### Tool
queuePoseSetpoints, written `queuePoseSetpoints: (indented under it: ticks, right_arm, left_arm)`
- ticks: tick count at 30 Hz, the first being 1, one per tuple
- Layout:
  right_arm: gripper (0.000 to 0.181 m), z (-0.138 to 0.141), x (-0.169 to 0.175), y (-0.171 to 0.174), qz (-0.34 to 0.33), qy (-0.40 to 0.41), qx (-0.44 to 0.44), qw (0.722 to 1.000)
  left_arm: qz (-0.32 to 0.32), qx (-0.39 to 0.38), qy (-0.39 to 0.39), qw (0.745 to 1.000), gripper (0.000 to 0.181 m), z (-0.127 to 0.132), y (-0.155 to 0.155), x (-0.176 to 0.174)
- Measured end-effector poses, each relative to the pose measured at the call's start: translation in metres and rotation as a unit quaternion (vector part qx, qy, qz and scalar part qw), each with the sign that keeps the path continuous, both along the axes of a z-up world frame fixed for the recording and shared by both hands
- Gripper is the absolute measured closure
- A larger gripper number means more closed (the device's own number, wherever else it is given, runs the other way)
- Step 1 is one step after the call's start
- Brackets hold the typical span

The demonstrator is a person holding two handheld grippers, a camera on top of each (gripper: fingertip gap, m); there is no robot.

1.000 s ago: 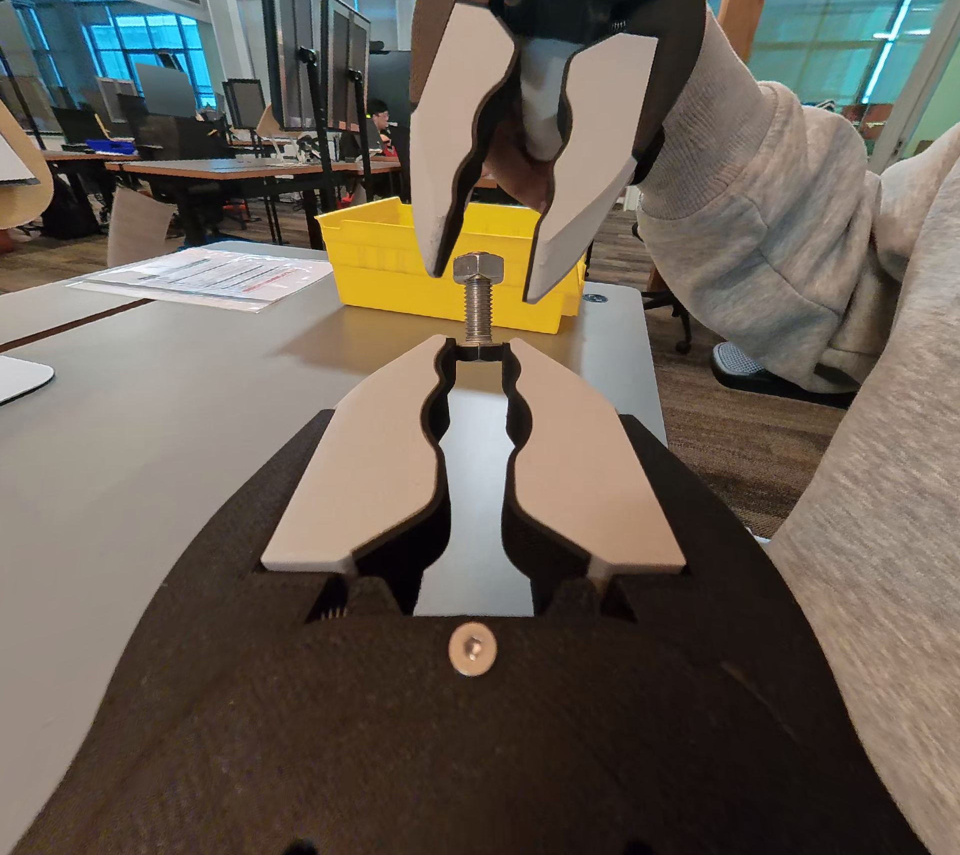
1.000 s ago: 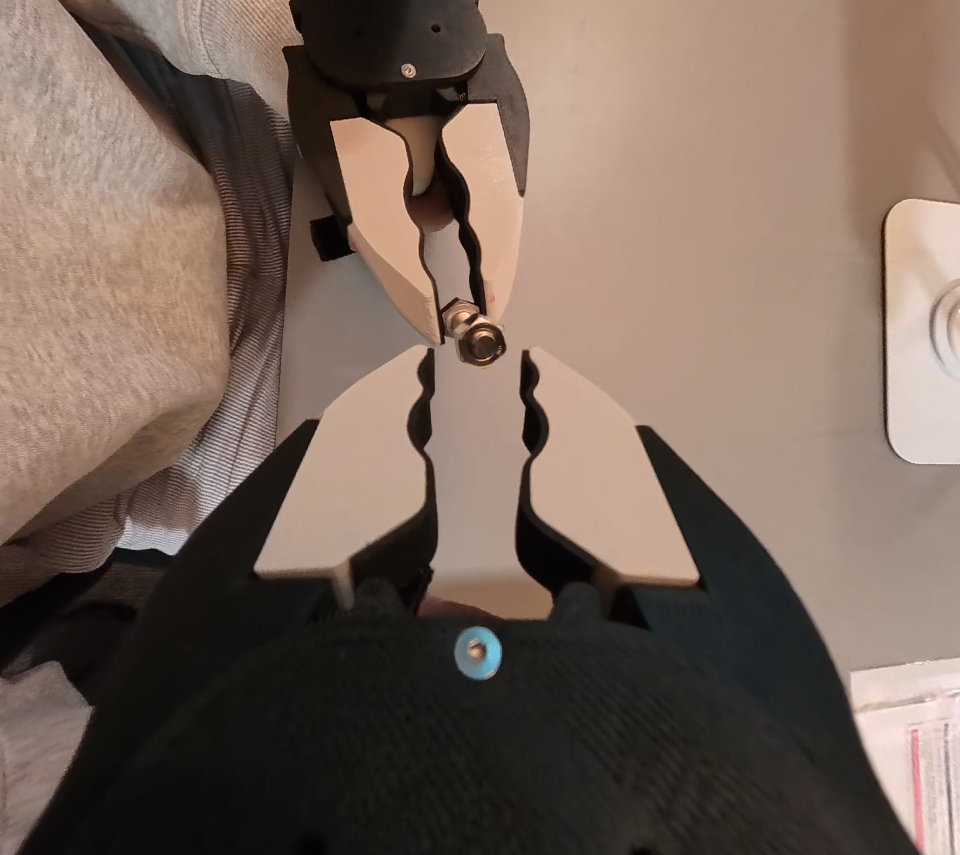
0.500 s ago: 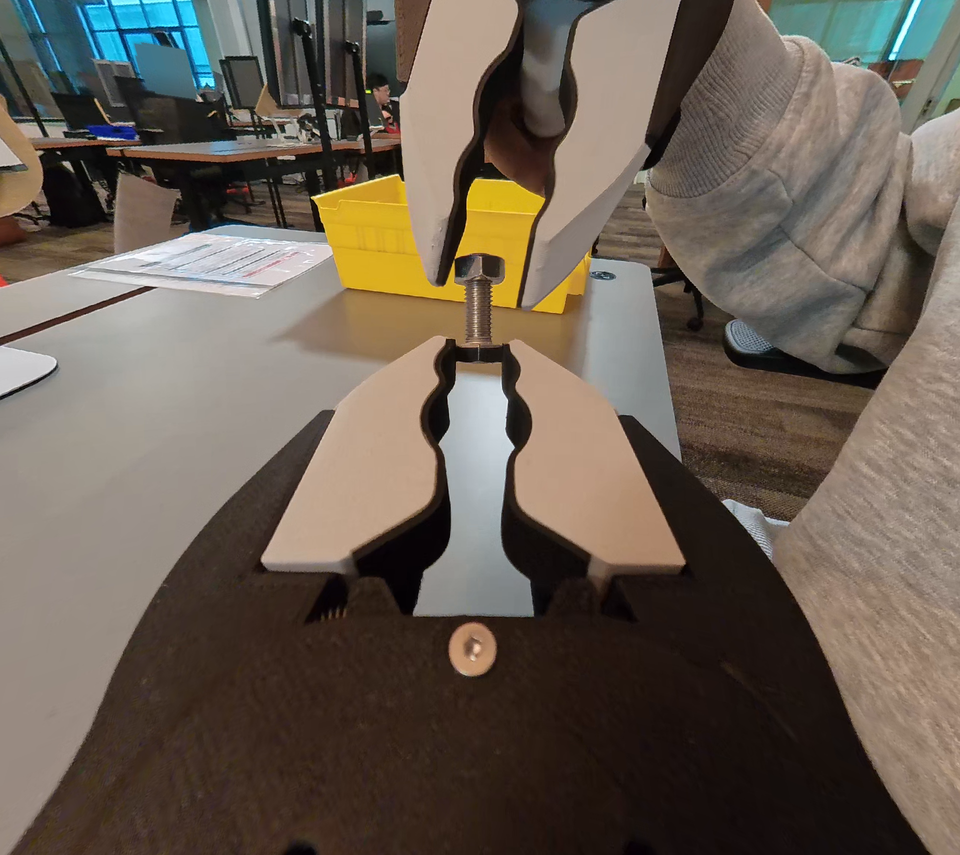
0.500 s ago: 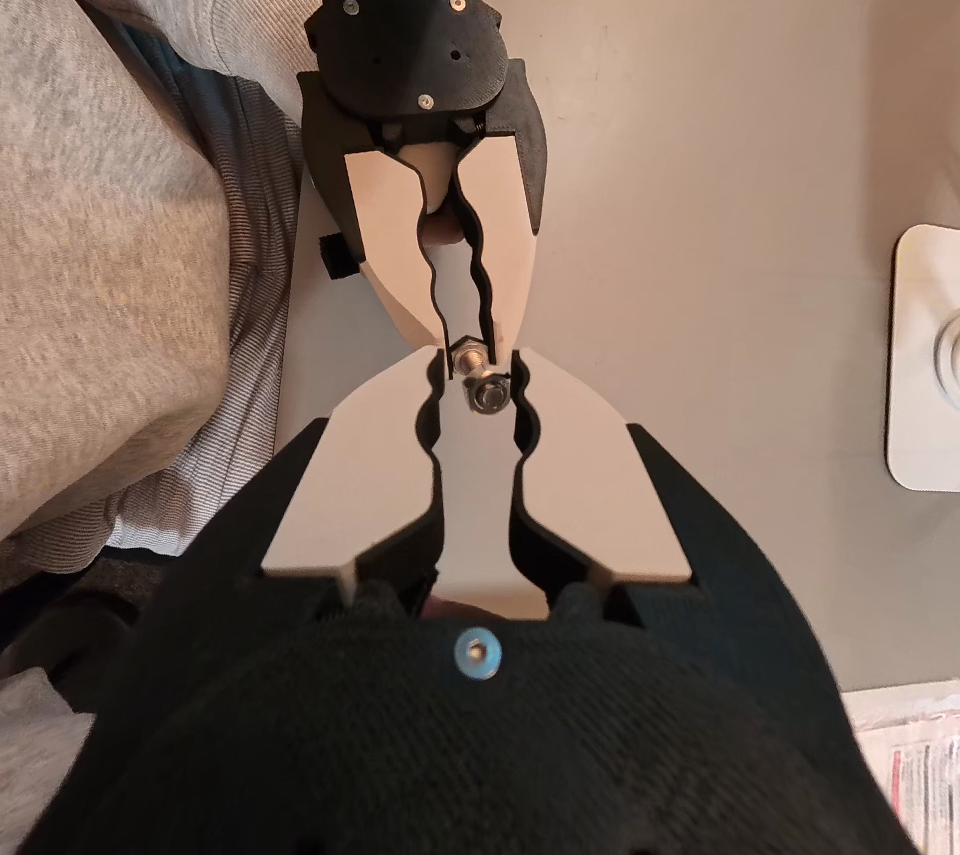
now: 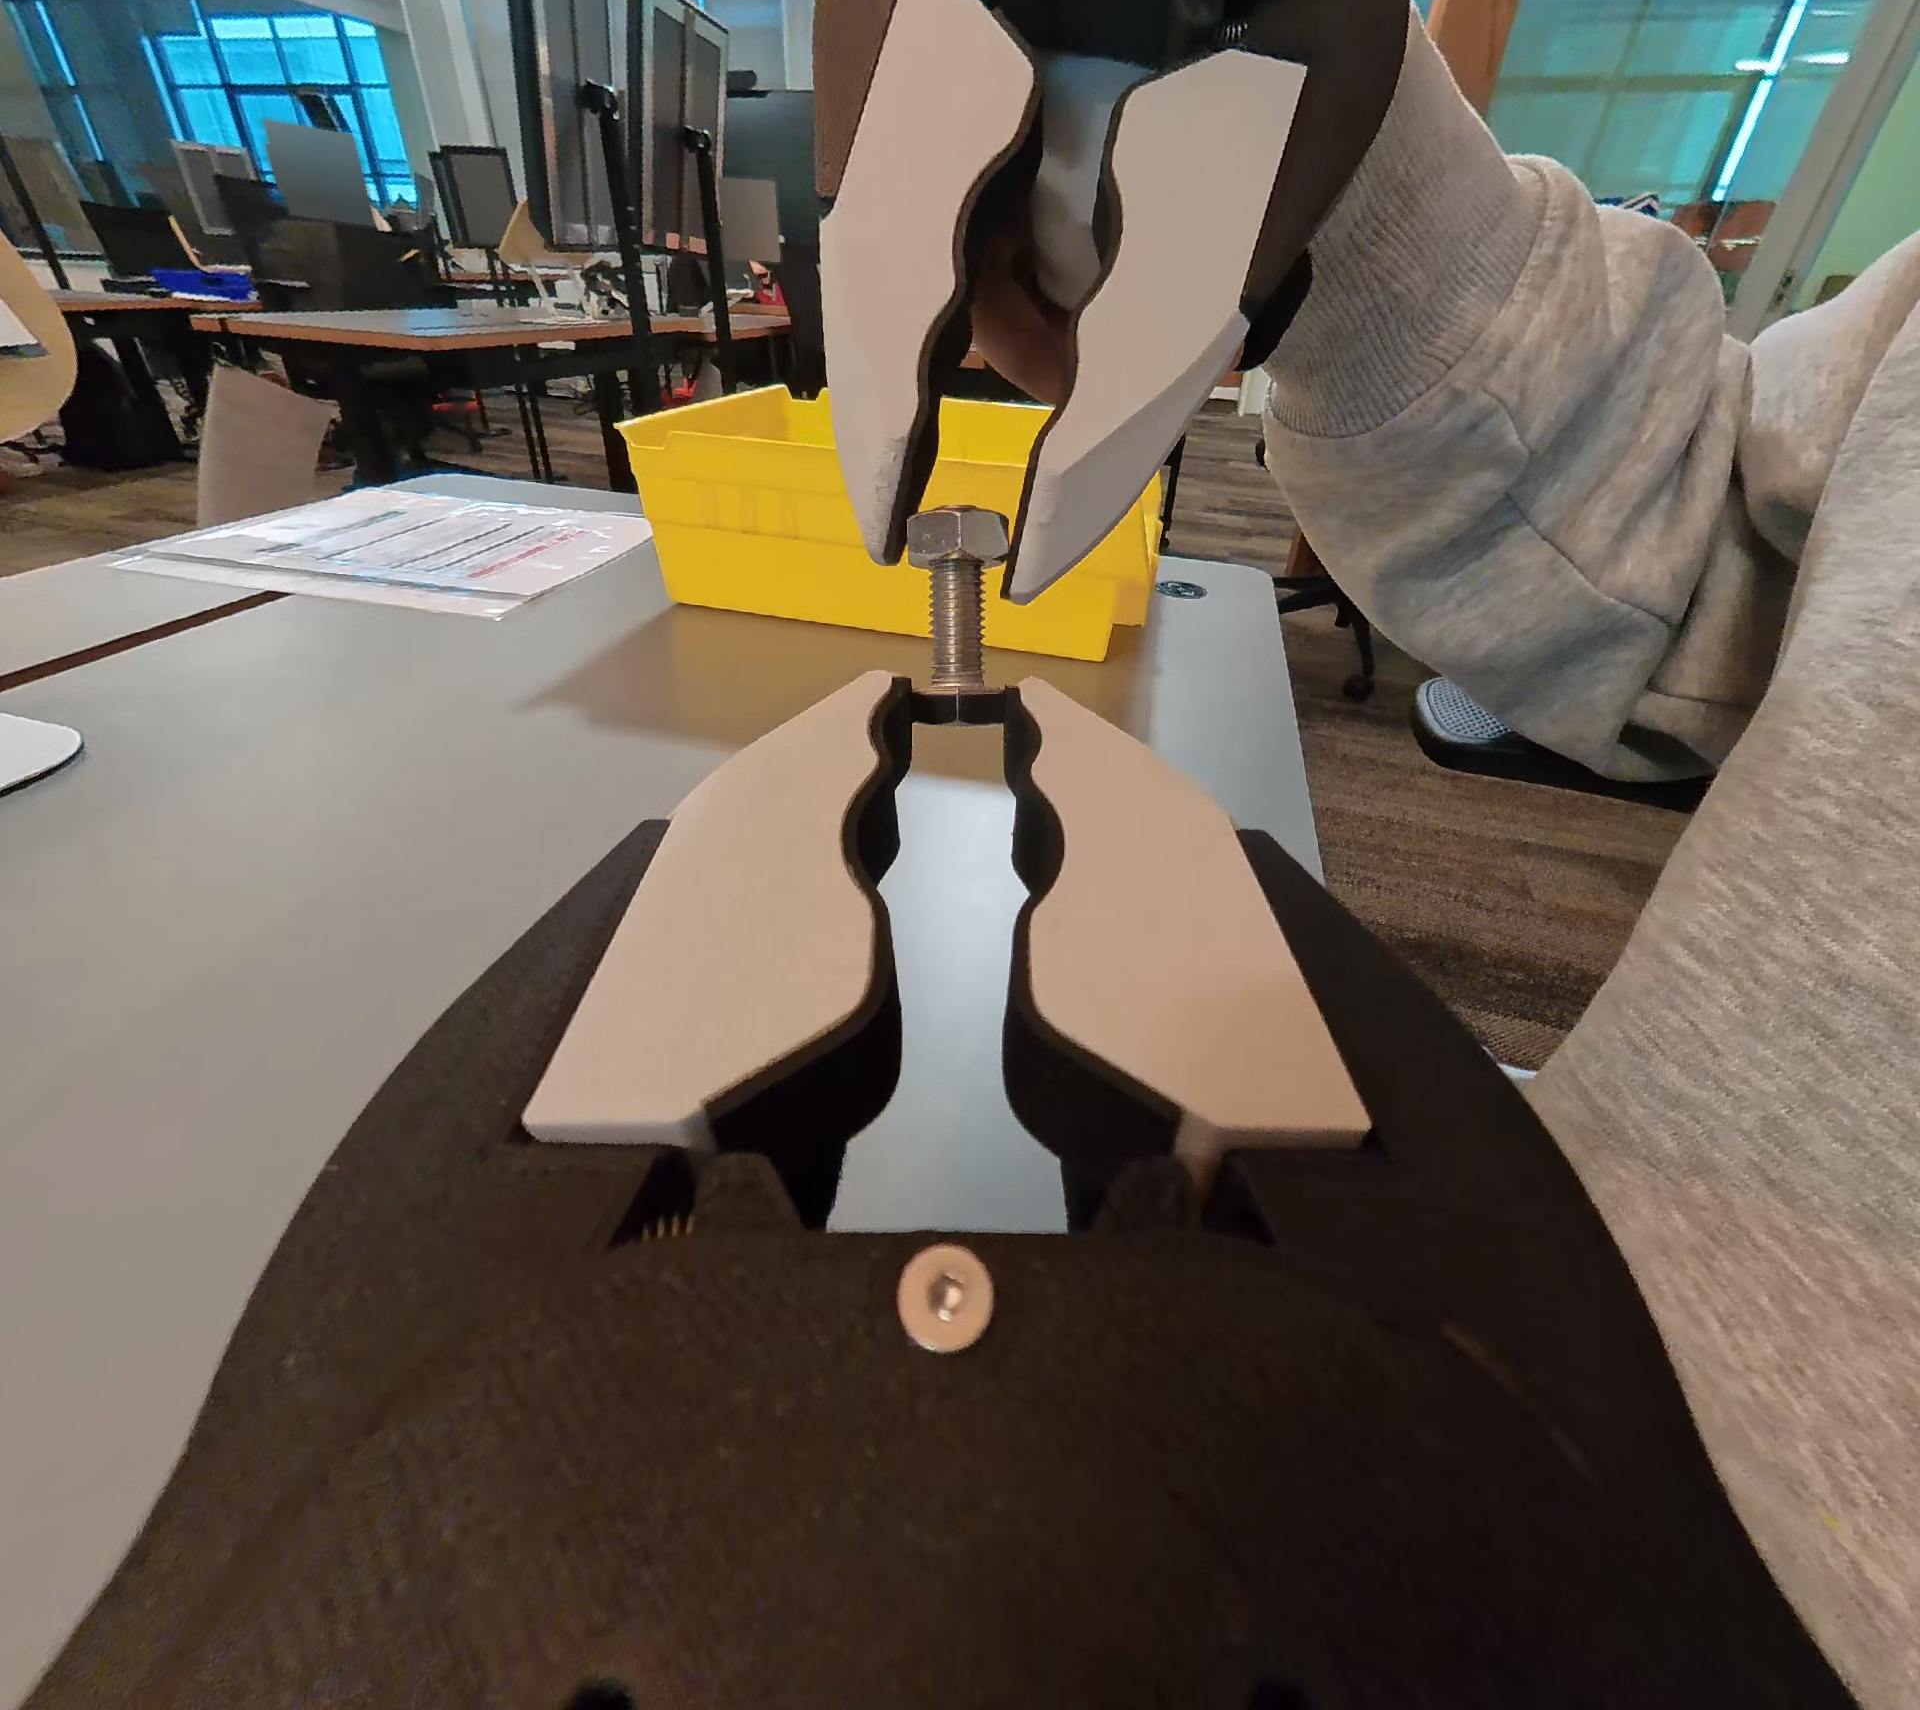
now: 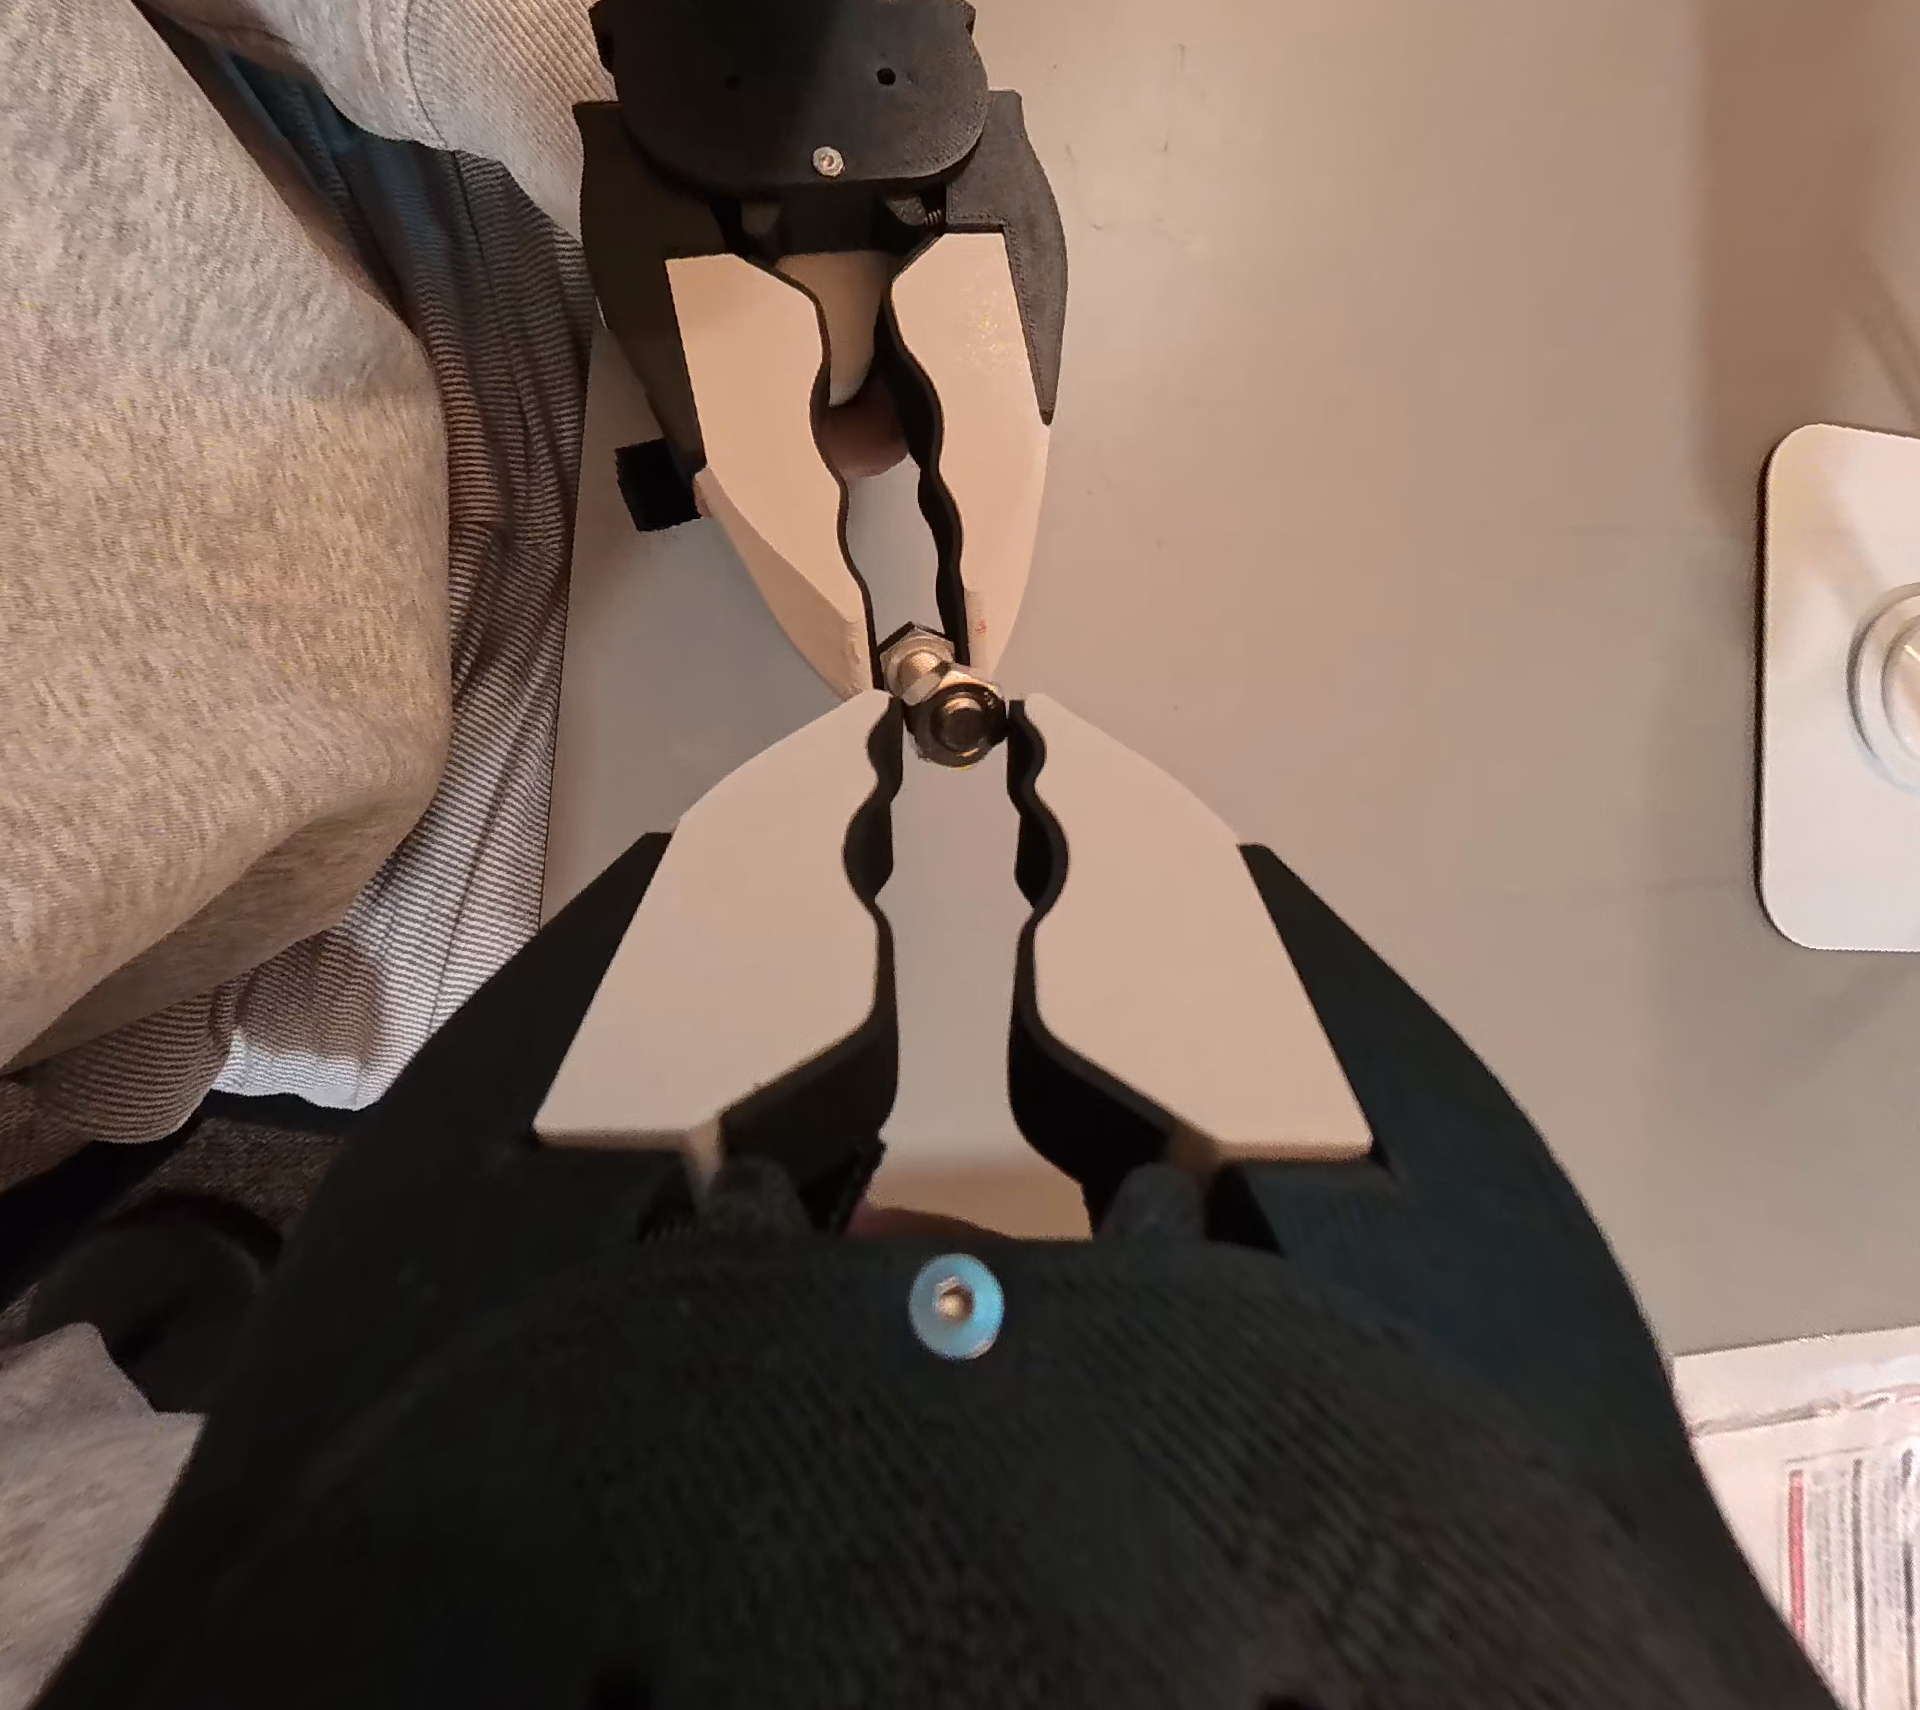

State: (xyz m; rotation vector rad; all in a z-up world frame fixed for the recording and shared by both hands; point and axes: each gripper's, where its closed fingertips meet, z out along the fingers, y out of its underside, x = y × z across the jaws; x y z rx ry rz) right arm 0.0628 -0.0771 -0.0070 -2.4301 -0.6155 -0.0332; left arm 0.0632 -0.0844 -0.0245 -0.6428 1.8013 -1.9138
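Clamps the left gripper (image 5: 958, 706) on a dark hex nut (image 5: 958, 711), fingertips closed flat against two of its sides, just above the grey table (image 5: 312, 829). Carries in that nut a steel hex bolt (image 5: 957, 621), upright, threaded shank rising from the nut and head on top.

Brings the right gripper (image 6: 951, 713) down from above, pointing at the table, fingers narrowed round the bolt head. Touches the head with at least one fingertip. Cannot tell whether both sides press it or a thin gap remains. Shows, from the right wrist view, the bolt head end-on between those tips, with the left gripper's tips and the nut directly beyond.

Leaves a yellow plastic bin (image 5: 769, 517) behind the bolt near the far table edge, and a laminated sheet (image 5: 395, 533) to the left of it. Shows a white pad (image 6: 1829, 684) bearing a round metal piece off to one side, well apart from both grippers. Shows a grey sweatshirt sleeve (image 5: 1507, 413) behind the right gripper, and monitors (image 5: 561, 60) on desks far back.
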Motion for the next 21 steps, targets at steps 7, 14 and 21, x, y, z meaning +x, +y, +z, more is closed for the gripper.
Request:
queuePoseSetpoints:
  ticks: [7, 14, 21]
  right_arm:
    - [0.162, 0.0008, 0.0001, 0.0037, -0.001, -0.005, 0.003, 1.0]
    - [0.162, -0.0001, -0.0007, 0.0059, 0.0, -0.018, 0.001, 1.0]
    - [0.158, 0.0048, 0.0007, 0.0069, -0.005, -0.026, 0.017, 0.999]
  left_arm:
    - [0.004, 0.002, 0.004, 1.0, 0.162, -0.001, 0.0002, 0.0014]
    - [0.008, 0.011, 0.003, 1.0, 0.162, -0.0034, -0.0003, 0.0024]
    - [0.008, -0.001, 0.0, 1.0, 0.162, 0.0008, 0.0009, 0.0023]
